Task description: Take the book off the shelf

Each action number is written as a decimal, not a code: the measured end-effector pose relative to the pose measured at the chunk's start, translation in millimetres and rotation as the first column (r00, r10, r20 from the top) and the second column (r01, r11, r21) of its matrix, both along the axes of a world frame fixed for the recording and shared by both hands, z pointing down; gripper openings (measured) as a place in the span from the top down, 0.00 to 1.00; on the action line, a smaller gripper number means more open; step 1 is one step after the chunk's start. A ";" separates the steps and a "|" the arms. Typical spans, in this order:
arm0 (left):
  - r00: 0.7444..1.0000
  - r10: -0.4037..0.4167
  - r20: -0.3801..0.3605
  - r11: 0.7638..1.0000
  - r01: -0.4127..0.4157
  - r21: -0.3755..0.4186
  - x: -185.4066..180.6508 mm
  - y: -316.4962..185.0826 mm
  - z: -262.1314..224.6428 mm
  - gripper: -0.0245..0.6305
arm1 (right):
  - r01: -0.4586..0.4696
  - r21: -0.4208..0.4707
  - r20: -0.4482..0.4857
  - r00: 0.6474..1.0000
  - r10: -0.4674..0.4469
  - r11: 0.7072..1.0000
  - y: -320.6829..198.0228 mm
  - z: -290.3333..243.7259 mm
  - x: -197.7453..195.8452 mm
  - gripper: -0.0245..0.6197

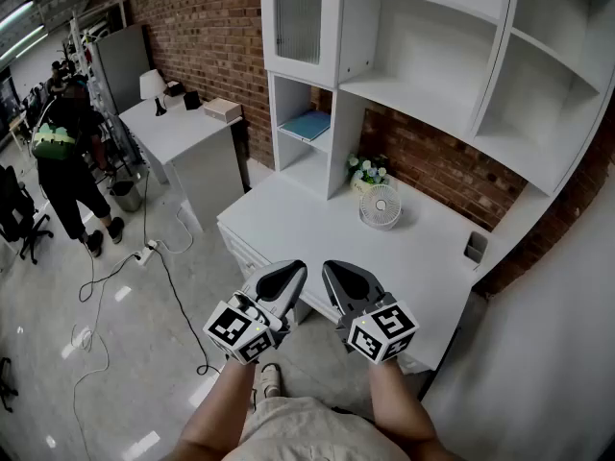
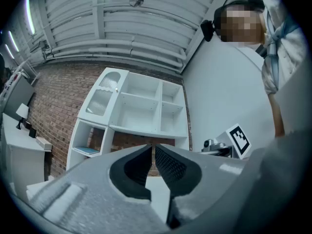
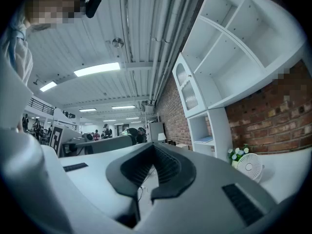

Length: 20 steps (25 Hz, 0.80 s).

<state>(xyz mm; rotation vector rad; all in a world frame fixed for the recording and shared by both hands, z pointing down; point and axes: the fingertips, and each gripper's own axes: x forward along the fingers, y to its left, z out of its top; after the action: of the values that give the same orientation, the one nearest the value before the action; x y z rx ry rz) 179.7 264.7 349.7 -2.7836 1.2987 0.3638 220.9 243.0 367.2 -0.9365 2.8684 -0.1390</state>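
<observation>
A blue book (image 1: 307, 125) lies flat in the lower cubby of the white shelf unit (image 1: 423, 60), and shows small in the left gripper view as the blue book (image 2: 89, 150) and in the right gripper view as the blue book (image 3: 204, 140). My left gripper (image 1: 296, 270) and right gripper (image 1: 331, 269) hang side by side over the desk's near edge, well short of the shelf. Both are shut with nothing between the jaws. In the left gripper view the left gripper (image 2: 152, 148) faces the shelf unit. In the right gripper view the right gripper (image 3: 154, 149) has the shelf to its right.
On the white desk (image 1: 288, 229) stand a small white fan (image 1: 381, 206), a pot of white flowers (image 1: 366, 172) and a dark phone-like object (image 1: 475, 247). A second desk (image 1: 178, 128) with a lamp stands at left. A person (image 1: 65, 161) in black stands on the floor, with cables nearby.
</observation>
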 end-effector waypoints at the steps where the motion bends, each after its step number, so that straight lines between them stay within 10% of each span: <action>1: 1.000 0.000 -0.003 1.000 0.000 -0.001 -0.6 0.1 0.3 0.92 | 0.000 0.000 -0.002 1.000 0.000 1.000 0.1 0.6 -0.3 0.94; 20: 1.000 -0.009 -0.012 1.000 0.009 -0.028 -22.8 -7.5 4.1 0.92 | 0.018 -0.033 0.045 0.999 -0.016 0.999 -9.0 1.0 -21.9 0.94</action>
<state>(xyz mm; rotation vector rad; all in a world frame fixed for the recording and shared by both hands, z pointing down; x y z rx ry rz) 156.9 257.2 353.8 -2.8023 1.3288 0.3656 199.0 234.0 368.1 -0.9027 2.8418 -0.2069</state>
